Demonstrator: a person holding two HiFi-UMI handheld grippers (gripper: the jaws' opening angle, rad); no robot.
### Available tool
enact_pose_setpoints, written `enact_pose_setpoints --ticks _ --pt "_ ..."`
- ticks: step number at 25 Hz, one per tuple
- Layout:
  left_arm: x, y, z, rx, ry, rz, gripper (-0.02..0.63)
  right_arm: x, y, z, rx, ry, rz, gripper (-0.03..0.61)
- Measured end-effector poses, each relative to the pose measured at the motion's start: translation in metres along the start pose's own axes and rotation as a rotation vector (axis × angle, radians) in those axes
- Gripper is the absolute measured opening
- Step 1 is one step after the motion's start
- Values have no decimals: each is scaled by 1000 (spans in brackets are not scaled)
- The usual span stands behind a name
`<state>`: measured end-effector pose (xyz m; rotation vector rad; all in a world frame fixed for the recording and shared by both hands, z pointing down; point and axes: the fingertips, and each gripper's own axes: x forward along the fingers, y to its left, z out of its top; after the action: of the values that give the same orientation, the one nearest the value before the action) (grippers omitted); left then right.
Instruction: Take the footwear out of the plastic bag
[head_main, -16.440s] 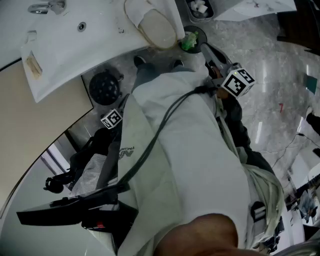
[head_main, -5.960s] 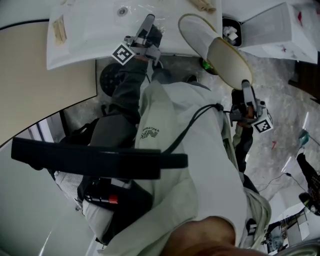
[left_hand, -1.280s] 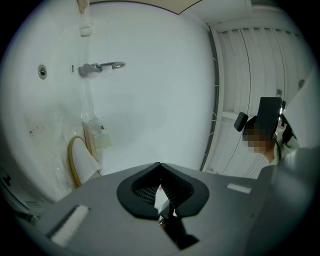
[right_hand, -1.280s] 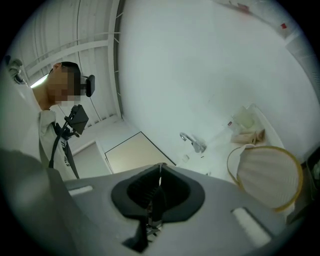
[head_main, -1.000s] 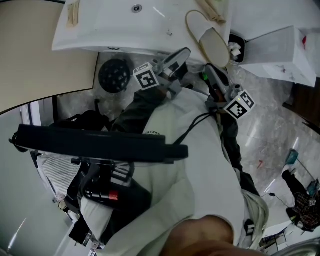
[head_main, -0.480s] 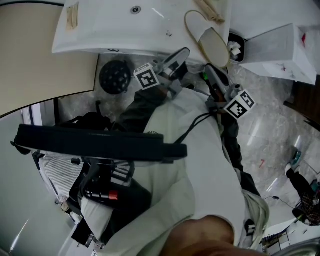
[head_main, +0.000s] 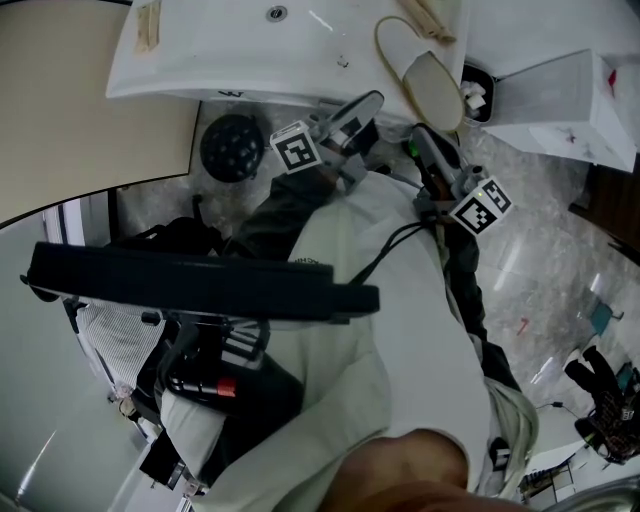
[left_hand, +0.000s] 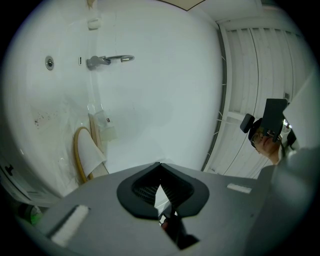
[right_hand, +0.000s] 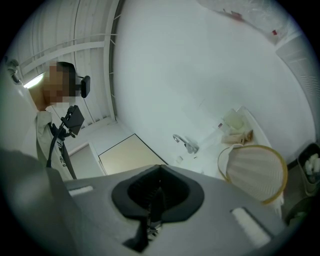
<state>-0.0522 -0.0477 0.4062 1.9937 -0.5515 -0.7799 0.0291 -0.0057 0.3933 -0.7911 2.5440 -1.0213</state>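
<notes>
Close against the wearer's white coat (head_main: 380, 330), both tools are held out towards a washstand. The left gripper (head_main: 366, 102) has its fingers pressed together with nothing between them. The right gripper (head_main: 420, 140) is the same, fingers together and empty. Neither touches anything.

Just beyond them a pale slipper (head_main: 425, 68) with a tan rim lies bare on the white desk (head_main: 200, 60), outside any wrapping, with one end at the front edge. A crumpled clear plastic bag (right_hand: 234, 126) with something tan inside lies just past it. Whether that is a second slipper cannot be told.

The likeliest trouble is the slipper's place at the edge. A nudge from closed fingers could tip it off towards the open bin (head_main: 478, 92) beside the desk, or onto the floor (head_main: 540, 230). The fingers would also have to open before taking anything. If the bag holds more footwear, its thin, slack film could cling and come along with it.

The desk is smooth and glossy, so things probably slide easily on it. A basin is moulded into it, with a metal tap (left_hand: 107, 60) and a small drain (head_main: 277, 13). Below it is grey marbled floor, with a round black object (head_main: 230, 148) under the desk. Farthest off stands a white slatted wall (left_hand: 250, 75).
</notes>
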Motion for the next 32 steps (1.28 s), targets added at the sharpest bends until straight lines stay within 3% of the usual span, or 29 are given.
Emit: enact_pose_setpoints --ticks 3,8,14,32 --pt "0 -3 0 -20 -14 -28 0 1 1 0 -1 0 3 2" --pt "-3 3 -1 -6 2 7 0 1 0 -2 3 6 3 2" --pt "-5 2 -3 -51 -10 -6 0 3 1 -6 0 14 5 2" --pt "-14 6 0 -65 -39 11 0 4 1 -9 5 25 12 2"
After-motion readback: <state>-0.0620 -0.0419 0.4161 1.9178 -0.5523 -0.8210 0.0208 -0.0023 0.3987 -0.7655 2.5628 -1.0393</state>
